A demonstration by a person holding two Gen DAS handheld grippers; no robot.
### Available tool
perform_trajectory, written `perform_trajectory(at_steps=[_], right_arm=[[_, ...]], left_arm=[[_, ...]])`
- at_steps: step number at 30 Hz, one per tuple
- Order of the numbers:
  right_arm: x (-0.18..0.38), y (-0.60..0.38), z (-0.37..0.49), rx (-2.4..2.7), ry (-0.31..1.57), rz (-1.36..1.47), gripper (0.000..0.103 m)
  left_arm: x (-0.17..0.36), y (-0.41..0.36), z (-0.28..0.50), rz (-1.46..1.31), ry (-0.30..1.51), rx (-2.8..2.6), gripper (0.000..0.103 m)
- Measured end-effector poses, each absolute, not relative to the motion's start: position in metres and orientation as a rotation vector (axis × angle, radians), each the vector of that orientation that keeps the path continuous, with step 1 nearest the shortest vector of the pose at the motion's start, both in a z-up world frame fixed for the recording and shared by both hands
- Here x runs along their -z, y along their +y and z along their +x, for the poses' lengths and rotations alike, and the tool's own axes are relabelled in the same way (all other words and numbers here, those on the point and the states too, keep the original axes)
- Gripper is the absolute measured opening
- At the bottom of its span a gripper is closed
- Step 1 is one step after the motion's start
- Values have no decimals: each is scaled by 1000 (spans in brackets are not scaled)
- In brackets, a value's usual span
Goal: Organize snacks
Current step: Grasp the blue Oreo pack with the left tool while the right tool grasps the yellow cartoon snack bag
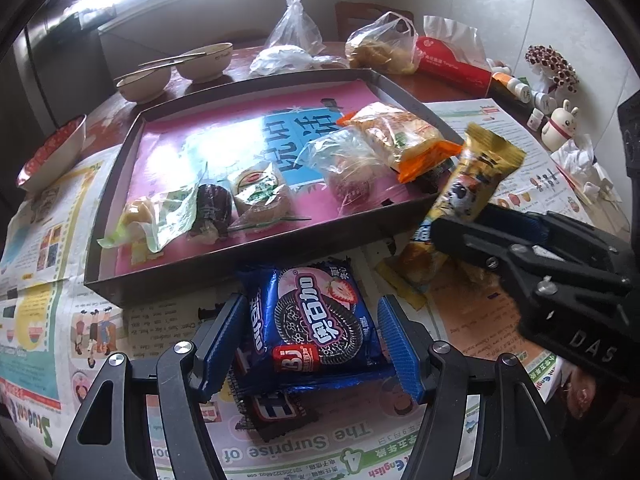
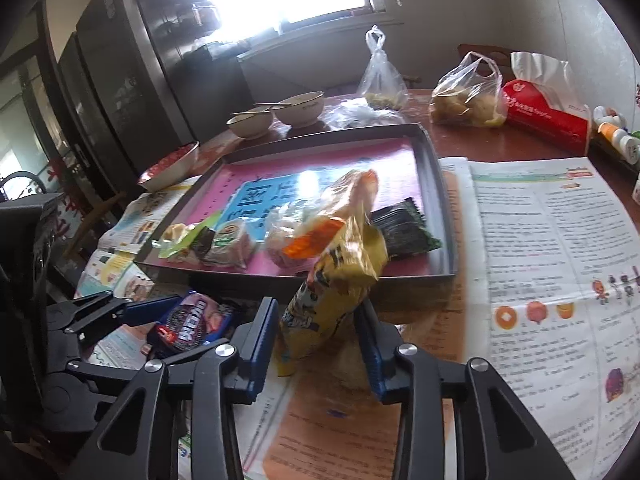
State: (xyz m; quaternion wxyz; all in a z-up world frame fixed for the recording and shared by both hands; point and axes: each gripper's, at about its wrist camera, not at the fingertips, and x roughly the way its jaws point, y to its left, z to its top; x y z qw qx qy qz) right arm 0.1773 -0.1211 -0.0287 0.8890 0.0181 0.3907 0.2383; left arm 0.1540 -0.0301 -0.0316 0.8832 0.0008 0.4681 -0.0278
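Observation:
A blue Oreo packet (image 1: 316, 320) sits between the blue pads of my left gripper (image 1: 310, 304), which is shut on its two sides just in front of the tray (image 1: 240, 258). A dark packet (image 1: 276, 410) lies under it on the newspaper. My right gripper (image 2: 316, 308) is shut on the lower part of a yellow snack packet (image 2: 340, 276). The packet stands tilted, its top leaning over the tray's near rim (image 2: 400, 280). From the left wrist, the right gripper (image 1: 460, 228) shows at the right, clamped on the yellow packet (image 1: 476, 176). Several wrapped snacks lie inside the pink-lined tray.
Newspaper (image 2: 540, 240) covers the table around the tray. Two bowls with chopsticks (image 1: 200, 60), a red-filled bowl (image 1: 56, 148), plastic bags (image 1: 380, 44) and a red tissue box (image 1: 452, 60) stand behind it. Small bottles and a rabbit figure (image 1: 560, 128) crowd the right wall.

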Motion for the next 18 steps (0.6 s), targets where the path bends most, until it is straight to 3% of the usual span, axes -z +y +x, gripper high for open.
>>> perform_trajectory(at_steps=[4, 14, 18], right_arm=[[31, -118, 180, -518, 824, 55, 37], [38, -118, 185, -551, 826, 98, 19], [30, -125, 180, -545, 801, 107, 18]], left_arm=[[32, -33, 155, 2, 975, 72, 69], [34, -36, 160, -9, 974, 98, 61], [35, -33, 161, -37, 973, 111, 58]])
